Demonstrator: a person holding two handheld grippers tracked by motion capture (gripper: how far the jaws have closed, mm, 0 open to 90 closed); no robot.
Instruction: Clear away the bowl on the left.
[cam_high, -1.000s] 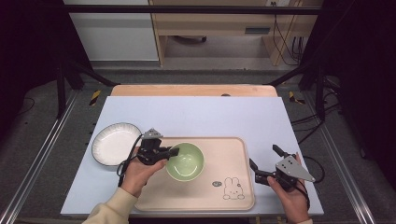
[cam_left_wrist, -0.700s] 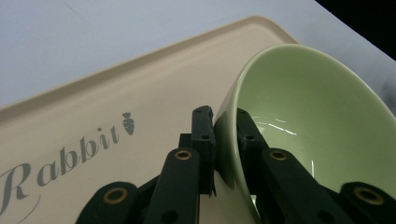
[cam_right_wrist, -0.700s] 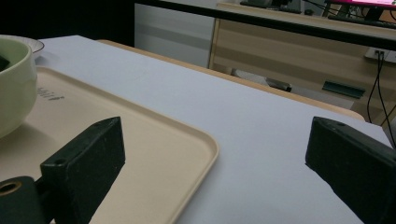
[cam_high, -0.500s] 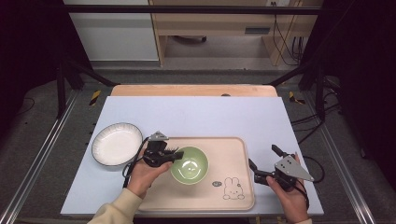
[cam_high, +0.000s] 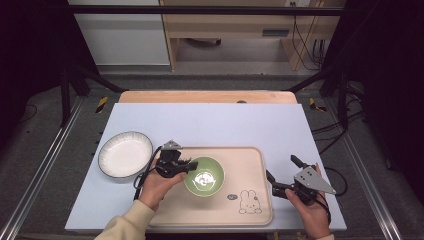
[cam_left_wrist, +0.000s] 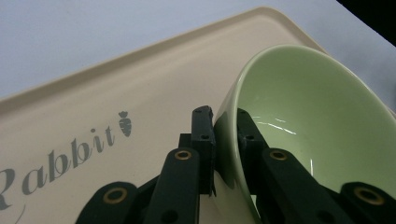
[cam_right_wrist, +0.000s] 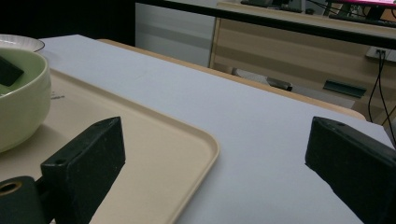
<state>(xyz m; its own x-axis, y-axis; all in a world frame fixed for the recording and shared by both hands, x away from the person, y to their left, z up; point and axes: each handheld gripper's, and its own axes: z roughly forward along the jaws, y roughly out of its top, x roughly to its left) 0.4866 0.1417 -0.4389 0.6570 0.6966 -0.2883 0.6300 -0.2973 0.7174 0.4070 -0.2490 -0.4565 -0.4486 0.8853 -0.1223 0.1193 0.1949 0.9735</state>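
The left gripper (cam_high: 187, 165) pinches the rim of the green bowl (cam_high: 204, 176) at its 9 o'clock side, one jaw inside. The bowl sits on the beige tray (cam_high: 252, 159); whether it is lifted is unclear. The right gripper (cam_high: 281, 174), at the tray's 3 o'clock edge, has its jaws wide apart, holding nothing.

- Looks like a lab recording bay: dark metal frame (cam_high: 70, 80) standing around the table (cam_high: 210, 120).
- Cables (cam_high: 305, 45) trailing behind, wooden bench (cam_high: 235, 25), grey floor (cam_high: 45, 165).

Overhead view, two close gripper views
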